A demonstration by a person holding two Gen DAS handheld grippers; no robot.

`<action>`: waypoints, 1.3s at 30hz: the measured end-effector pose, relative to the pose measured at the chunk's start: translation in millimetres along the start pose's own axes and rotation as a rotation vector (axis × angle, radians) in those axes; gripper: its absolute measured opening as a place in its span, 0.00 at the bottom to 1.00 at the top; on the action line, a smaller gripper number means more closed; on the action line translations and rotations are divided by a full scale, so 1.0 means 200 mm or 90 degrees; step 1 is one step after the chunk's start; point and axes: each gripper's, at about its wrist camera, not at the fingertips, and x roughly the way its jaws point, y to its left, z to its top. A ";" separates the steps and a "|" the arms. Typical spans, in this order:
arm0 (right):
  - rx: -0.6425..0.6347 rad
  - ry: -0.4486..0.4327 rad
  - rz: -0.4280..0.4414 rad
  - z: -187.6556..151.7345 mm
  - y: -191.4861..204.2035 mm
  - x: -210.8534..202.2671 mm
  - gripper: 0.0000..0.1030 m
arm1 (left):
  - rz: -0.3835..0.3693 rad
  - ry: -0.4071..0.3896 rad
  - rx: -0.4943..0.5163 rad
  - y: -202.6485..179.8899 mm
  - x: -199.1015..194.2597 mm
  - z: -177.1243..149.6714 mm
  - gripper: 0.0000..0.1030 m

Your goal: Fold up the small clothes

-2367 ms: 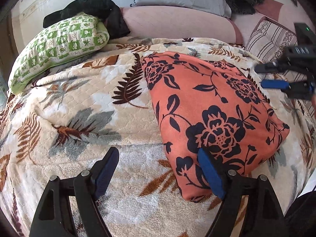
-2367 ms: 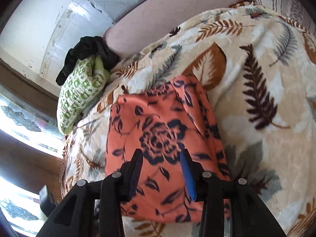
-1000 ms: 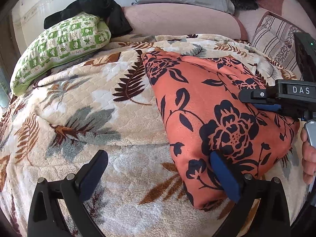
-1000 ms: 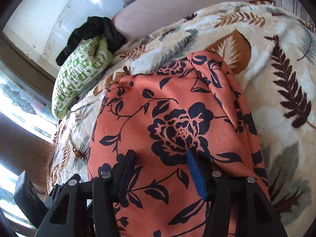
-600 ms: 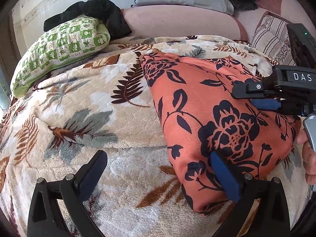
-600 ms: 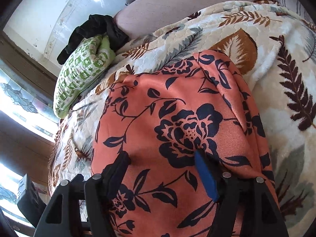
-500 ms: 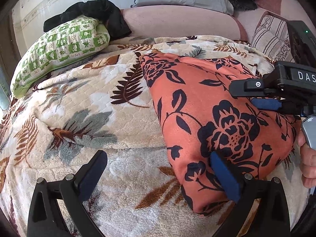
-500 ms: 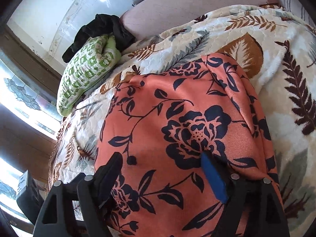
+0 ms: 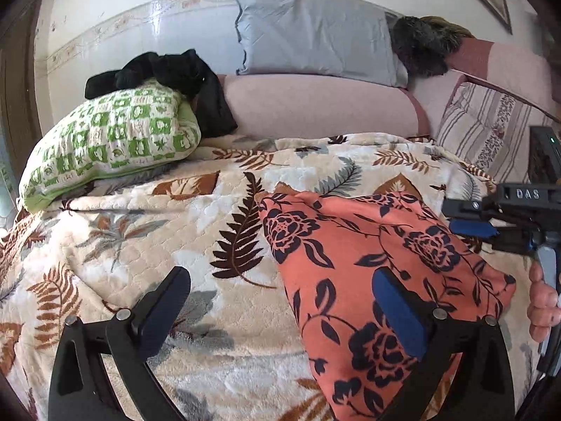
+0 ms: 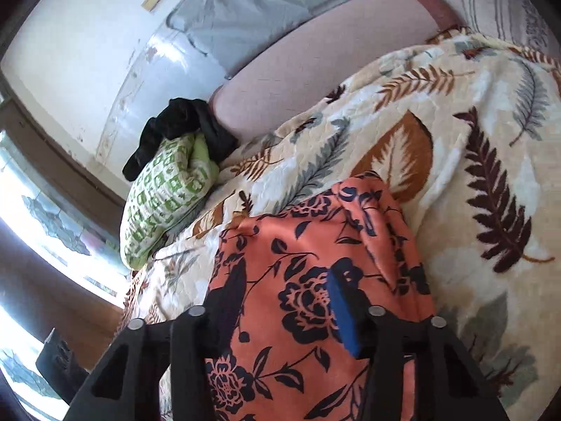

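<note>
A bed is covered by a cream leaf-print blanket [image 9: 217, 210], on whose near right part the folded orange floral garment [image 9: 350, 245] is laid flat. The left gripper [image 9: 280, 301] is held wide open and empty, one finger over bare blanket, the other over the garment's near edge. The right gripper [image 10: 284, 294] is seen closing above the cloth, nothing pinched between its pads. Further back, a green patterned pillow [image 9: 112, 144] topped by black clothing [image 9: 168, 70], a pink bolster [image 9: 315, 105] and a grey pillow [image 9: 315, 31] are ranged against the wall. Open blanket is left beside the garment.
</note>
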 end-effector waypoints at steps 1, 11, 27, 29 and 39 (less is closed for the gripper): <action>0.025 0.010 -0.002 0.00 -0.04 0.02 0.37 | -0.001 0.017 -0.015 0.01 0.05 0.02 1.00; 0.109 0.067 -0.029 -0.01 -0.19 0.14 0.27 | 0.010 0.138 -0.048 0.03 0.30 -0.06 1.00; 0.135 0.018 -0.004 0.01 -0.21 0.09 0.30 | 0.074 0.073 -0.012 0.01 0.22 -0.02 1.00; 0.112 -0.006 0.016 0.03 -0.16 0.07 0.30 | 0.051 0.048 -0.028 0.02 0.18 0.00 1.00; 0.096 0.051 -0.007 0.01 -0.14 0.20 0.30 | -0.002 0.151 -0.053 0.00 0.31 -0.04 1.00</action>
